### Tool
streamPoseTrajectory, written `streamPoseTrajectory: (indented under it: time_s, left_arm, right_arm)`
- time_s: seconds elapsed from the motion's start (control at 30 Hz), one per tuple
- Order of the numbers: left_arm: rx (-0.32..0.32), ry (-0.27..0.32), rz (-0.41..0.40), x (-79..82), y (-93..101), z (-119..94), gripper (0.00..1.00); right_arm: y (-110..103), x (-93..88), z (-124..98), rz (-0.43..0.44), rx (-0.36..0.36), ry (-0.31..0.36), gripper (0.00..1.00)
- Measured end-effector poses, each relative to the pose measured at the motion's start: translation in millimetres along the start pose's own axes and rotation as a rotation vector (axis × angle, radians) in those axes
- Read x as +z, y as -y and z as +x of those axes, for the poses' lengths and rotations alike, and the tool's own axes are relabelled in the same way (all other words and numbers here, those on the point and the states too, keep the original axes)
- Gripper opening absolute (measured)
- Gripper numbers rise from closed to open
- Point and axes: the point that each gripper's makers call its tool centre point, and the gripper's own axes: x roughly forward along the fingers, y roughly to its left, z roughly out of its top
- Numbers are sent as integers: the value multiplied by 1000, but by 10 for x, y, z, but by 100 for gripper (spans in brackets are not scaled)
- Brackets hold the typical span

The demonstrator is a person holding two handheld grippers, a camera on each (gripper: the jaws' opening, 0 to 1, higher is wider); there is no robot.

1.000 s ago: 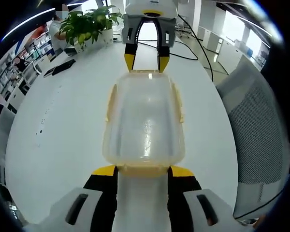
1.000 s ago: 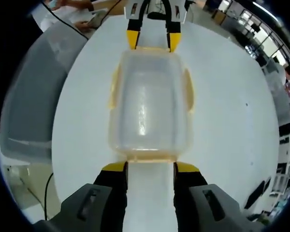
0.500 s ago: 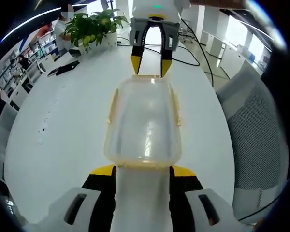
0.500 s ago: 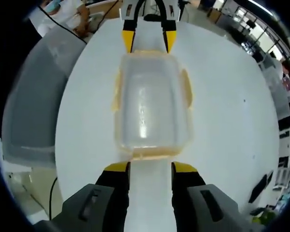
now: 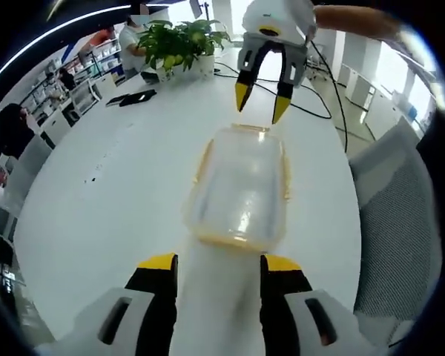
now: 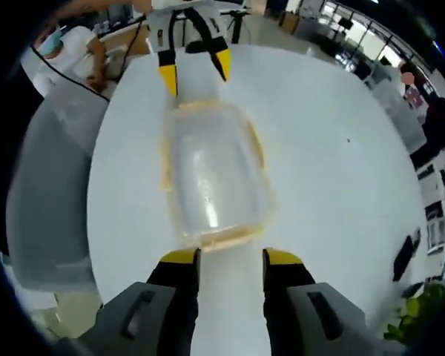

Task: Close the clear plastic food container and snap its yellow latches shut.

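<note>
Left gripper [image 5: 219, 261]: jaws spread wide, nothing between them, yellow tips just short of the near end of the clear plastic food container [image 5: 241, 185]. Not touching it, as far as the left gripper view shows.

Right gripper [image 6: 231, 256]: jaws likewise wide apart and empty, tips just short of the opposite end of the container [image 6: 210, 175]. In the left gripper view this gripper [image 5: 259, 102] hangs past the container's far end, tilted, jaws parted, clear of the rim.

Container: lid on, lying flat on the white table [image 5: 111, 193], between the two grippers. Yellow latches [image 5: 285, 172] run along the long sides and ends; cannot tell whether they are snapped down.

Surroundings: grey mesh chair [image 5: 397, 222] beside the table edge. Potted plant [image 5: 182, 41] at the far end of the table, a dark flat object [image 5: 137, 97] near it. Black cable [image 5: 322, 93] trails across the table behind the right gripper.
</note>
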Motion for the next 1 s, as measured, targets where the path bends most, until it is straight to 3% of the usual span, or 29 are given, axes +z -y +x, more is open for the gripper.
streamPoseTrajectory:
  time_s: [0.27,0.6,1.0]
  left_arm:
    - [63,19,-84,-44,6,-47,40]
    - [160,61,-276,-64,-55,-90,42]
    - [187,99,-460,-25,58,16,42]
  right_arm:
    - [20,78,-39,134,-50,67,30]
    - [42,95,2,302,-116,125,31]
    - [-9,93,116,489,-134,171,32]
